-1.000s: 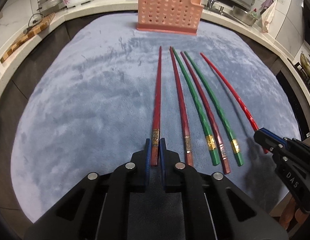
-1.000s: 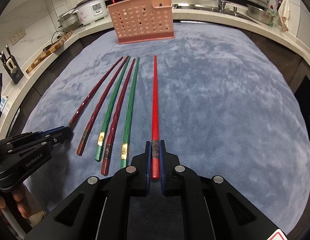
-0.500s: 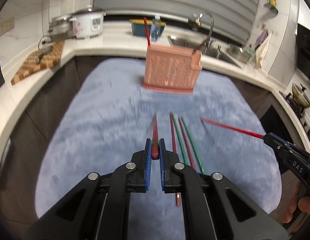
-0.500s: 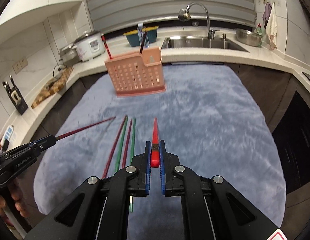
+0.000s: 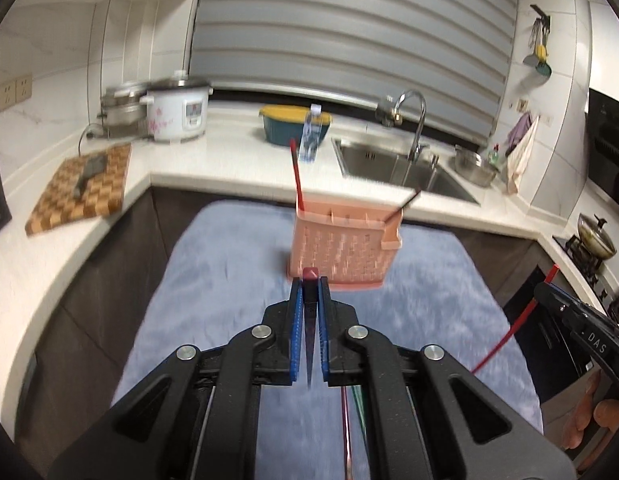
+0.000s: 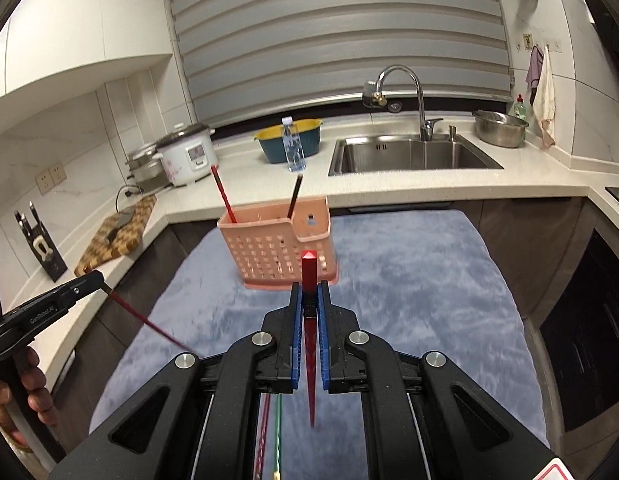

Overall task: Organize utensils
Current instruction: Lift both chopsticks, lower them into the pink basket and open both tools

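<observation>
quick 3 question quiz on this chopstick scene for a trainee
1. True or false: the left gripper and right gripper each clamp a red chopstick.
2. How many chopsticks already stand in the pink basket? A) none B) two C) five
3. Fill in: the basket sits on a blue-grey ____.

Key: 1 true. 2 B: one red, one dark. 3 mat.
</observation>
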### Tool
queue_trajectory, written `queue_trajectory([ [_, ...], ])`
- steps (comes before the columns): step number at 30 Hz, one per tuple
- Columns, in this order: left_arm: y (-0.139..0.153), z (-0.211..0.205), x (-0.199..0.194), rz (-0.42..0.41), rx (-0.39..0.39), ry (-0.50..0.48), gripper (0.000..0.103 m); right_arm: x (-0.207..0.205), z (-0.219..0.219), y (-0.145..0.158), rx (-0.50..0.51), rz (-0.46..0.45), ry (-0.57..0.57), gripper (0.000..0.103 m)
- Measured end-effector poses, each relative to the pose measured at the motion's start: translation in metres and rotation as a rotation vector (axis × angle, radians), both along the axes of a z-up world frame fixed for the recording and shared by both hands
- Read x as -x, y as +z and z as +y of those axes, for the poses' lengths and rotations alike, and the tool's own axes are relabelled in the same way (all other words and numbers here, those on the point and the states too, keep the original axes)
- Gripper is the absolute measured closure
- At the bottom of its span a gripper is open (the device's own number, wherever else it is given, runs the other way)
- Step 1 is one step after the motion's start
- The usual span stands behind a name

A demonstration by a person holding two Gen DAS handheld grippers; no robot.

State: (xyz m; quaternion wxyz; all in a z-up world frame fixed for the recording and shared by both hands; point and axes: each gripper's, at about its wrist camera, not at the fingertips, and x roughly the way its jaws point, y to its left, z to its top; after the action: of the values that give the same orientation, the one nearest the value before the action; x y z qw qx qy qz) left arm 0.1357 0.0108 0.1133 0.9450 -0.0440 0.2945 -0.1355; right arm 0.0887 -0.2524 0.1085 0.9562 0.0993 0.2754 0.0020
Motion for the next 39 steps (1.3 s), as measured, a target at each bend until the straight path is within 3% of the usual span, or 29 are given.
queue_trajectory([
  [10,0.089,-0.006,-0.064,-0.216,0.063,0.012,0.096,-0.074,-0.002,0.064,-0.084,-0.198,0.023,0.096],
  [16,0.112,-0.014,-0.108,-0.314,0.096,0.026,0.096,-0.134,0.006,0.089,-0.084,-0.3,0.016,0.096],
  [21,0.098,-0.023,-0.144,-0.301,0.081,0.039,0.096,-0.176,0.014,0.086,-0.072,-0.311,0.016,0.096],
  [26,0.072,-0.027,-0.169,-0.245,0.065,0.039,0.096,-0.208,0.015,0.061,-0.061,-0.237,0.008,0.096],
  [33,0.041,-0.027,-0.188,-0.166,0.051,0.04,0.096,-0.223,0.01,0.029,-0.076,-0.152,0.002,0.096],
  [39,0.03,-0.023,-0.192,-0.129,0.059,0.057,0.096,-0.23,0.011,0.02,-0.069,-0.115,0.005,0.095],
])
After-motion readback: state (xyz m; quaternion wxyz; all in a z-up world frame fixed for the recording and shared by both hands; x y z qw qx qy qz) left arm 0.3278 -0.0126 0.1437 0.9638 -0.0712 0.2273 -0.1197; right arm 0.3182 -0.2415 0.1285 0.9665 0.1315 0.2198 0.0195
